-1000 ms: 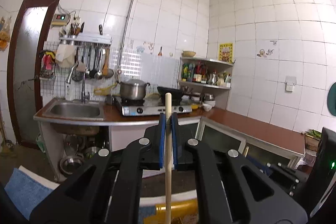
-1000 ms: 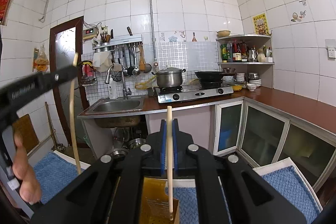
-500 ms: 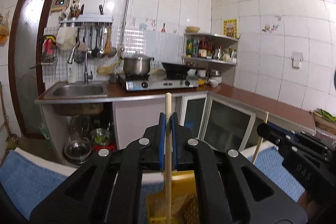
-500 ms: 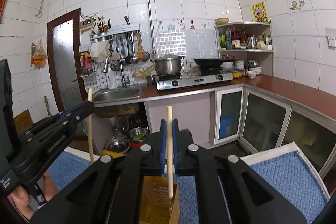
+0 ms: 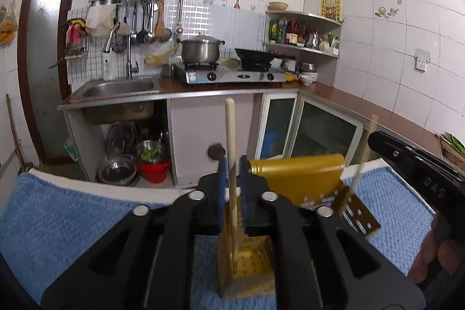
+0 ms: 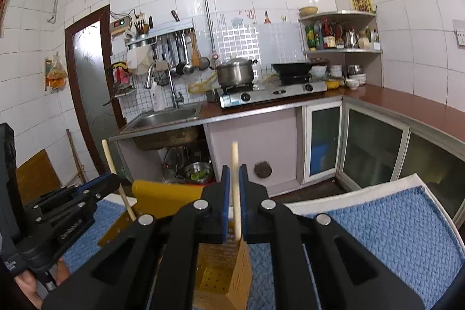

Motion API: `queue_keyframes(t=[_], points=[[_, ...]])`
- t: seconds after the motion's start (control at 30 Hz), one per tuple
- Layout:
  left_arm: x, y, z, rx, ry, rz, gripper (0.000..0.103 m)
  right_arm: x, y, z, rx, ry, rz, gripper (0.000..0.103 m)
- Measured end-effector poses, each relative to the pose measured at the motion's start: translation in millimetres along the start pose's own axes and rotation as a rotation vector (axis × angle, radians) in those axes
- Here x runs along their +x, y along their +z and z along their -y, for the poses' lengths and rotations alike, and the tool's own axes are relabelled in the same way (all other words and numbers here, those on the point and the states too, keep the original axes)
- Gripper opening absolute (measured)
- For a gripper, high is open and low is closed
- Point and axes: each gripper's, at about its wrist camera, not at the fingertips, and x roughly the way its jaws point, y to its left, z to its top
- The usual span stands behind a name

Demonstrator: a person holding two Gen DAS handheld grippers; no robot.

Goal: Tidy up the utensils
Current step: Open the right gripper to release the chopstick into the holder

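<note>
My left gripper (image 5: pixel 232 164) is shut on a pale wooden chopstick (image 5: pixel 231 135) held upright, its lower end inside a yellow perforated utensil holder (image 5: pixel 247 272) on a blue towel (image 5: pixel 58 211). My right gripper (image 6: pixel 234 173) is shut on a second chopstick (image 6: pixel 236 188), whose tip reaches into the holder (image 6: pixel 226 278). The right gripper also shows at the right of the left wrist view (image 5: pixel 415 164). The left gripper with its chopstick shows at the left of the right wrist view (image 6: pixel 87 193).
A yellow lid or panel (image 5: pixel 299 176) stands behind the holder. The towel lies on a white-edged surface (image 6: pixel 363 199). Beyond are a kitchen counter with a sink (image 5: pixel 119 87), a gas stove with a pot (image 5: pixel 200 50), and glass cabinet doors (image 5: pixel 319 132).
Both grippers have come lower and tilted down toward the towel. The holder now sits under both, and both chopsticks reach down into it. The grippers have drawn closer together.
</note>
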Motion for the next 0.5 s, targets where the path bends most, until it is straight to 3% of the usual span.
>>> queue_keyframes(t=[0.03,0.07,0.13,0.27,0.33,0.5], points=[[-5,-1,-1,-0.003,0.001,-0.006,0.035,-2,-1,1,0.005,0.001,-0.014,0.014],[-12,-2,-4,-0.009,0.005,-0.003,0.041,-5,-2,1,0.007,0.002,-0.019,0.032],[-28,-6,-8,-0.013,0.019,-0.003,0.054,-18,-4,1,0.008,0.003,-0.005,0.052],[-56,-16,-14,-0.007,0.031,-0.024,0.069,-41,-10,-2,-0.025,-0.035,-0.008,0.054],[-72,-22,-18,-0.02,0.044,-0.024,0.086,-56,-19,-3,-0.032,-0.063,-0.017,0.062],[-114,-46,-23,-0.029,0.096,-0.027,0.096,-95,-51,-6,-0.039,-0.122,-0.027,0.078]])
